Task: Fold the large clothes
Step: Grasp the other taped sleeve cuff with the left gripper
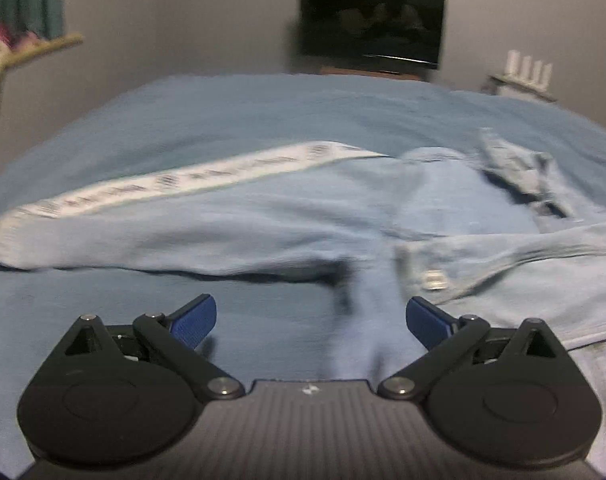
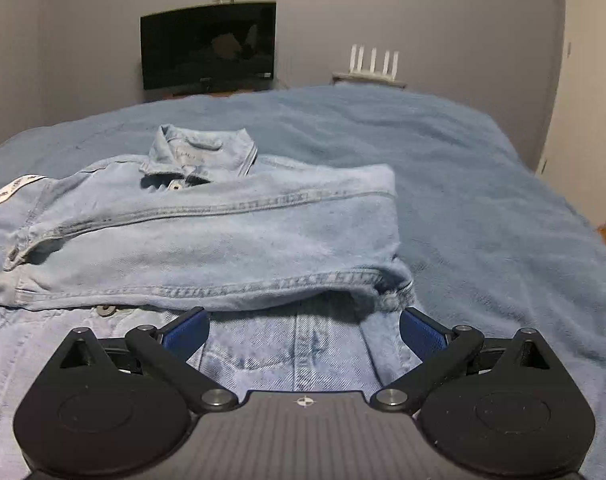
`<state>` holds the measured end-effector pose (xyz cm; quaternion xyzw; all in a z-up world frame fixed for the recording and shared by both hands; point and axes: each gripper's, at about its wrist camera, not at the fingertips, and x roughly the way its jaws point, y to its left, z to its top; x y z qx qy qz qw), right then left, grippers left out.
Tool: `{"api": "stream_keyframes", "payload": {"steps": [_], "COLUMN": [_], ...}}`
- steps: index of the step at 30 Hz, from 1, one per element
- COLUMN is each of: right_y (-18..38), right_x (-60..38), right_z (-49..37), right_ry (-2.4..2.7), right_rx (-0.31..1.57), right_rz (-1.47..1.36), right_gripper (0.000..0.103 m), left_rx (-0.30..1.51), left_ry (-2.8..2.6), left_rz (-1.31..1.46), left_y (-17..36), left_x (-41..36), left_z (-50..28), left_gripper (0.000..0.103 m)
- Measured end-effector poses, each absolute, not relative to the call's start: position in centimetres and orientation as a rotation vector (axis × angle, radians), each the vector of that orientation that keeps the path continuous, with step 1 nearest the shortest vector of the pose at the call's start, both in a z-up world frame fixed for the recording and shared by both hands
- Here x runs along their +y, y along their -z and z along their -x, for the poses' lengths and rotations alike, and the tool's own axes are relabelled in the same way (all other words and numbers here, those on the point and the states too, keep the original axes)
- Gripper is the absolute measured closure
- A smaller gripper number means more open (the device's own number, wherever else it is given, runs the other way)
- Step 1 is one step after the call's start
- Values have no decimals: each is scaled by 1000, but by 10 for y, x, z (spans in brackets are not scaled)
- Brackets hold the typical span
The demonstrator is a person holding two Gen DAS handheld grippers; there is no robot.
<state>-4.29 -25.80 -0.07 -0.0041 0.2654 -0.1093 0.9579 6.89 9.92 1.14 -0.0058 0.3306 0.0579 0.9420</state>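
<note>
A light blue denim jacket (image 2: 207, 240) lies on a blue bed cover (image 2: 483, 208), collar (image 2: 203, 152) at the far side. One sleeve is folded across the chest, its cuff at the left. My right gripper (image 2: 303, 330) is open and empty, low over the jacket's lower front, just below the folded sleeve. In the left wrist view the jacket (image 1: 263, 224) looks blurred, its other sleeve stretched left with a white printed tape (image 1: 191, 180) along it. My left gripper (image 1: 311, 320) is open and empty, just short of that sleeve, near a metal button (image 1: 435, 280).
A dark TV screen (image 2: 209, 48) stands at the far wall beyond the bed. A white router with several antennas (image 2: 373, 64) sits on a small shelf to its right. A pale door (image 2: 583, 100) is at the right. A shelf (image 1: 31, 52) with soft items is at the left.
</note>
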Motion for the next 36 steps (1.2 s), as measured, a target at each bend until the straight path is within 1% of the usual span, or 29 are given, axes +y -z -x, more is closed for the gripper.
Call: {"api": "stream_keyframes", "payload": {"steps": [3,6,9,13,17,22,31,36], "right_y": [3,1,-4,-9,-9,-7,-4,-5], "right_x": [-251,-246,-247,-250,-238,-227,-222,-220], "right_z": [48,56,56,55,45,38,37,37], "right_ry": [155,91,52,62,74,97,46,-6], "right_rx": [565,527,506,460,504,507,509,504], "right_rz": [86,102,66,-4,58,88,106,87], "right_gripper": [1,1,1,1,1,1,1,1], "left_rx": [595,632,650,642,648,637,612,584], "left_ry": [-236,-287,-336,-345,-321,-390,-336,-325], "left_rz": [19,107,122,112,130,127,167,327], "left_y": [-10,-4,-2,-2,4,6,-3,4], "left_x": [126,157,175,182,181,184,234,281], "left_z": [-53,-51,-54,-58,-62,-71,-81,-71], "left_gripper": [1,1,1,1,1,1,1,2]}}
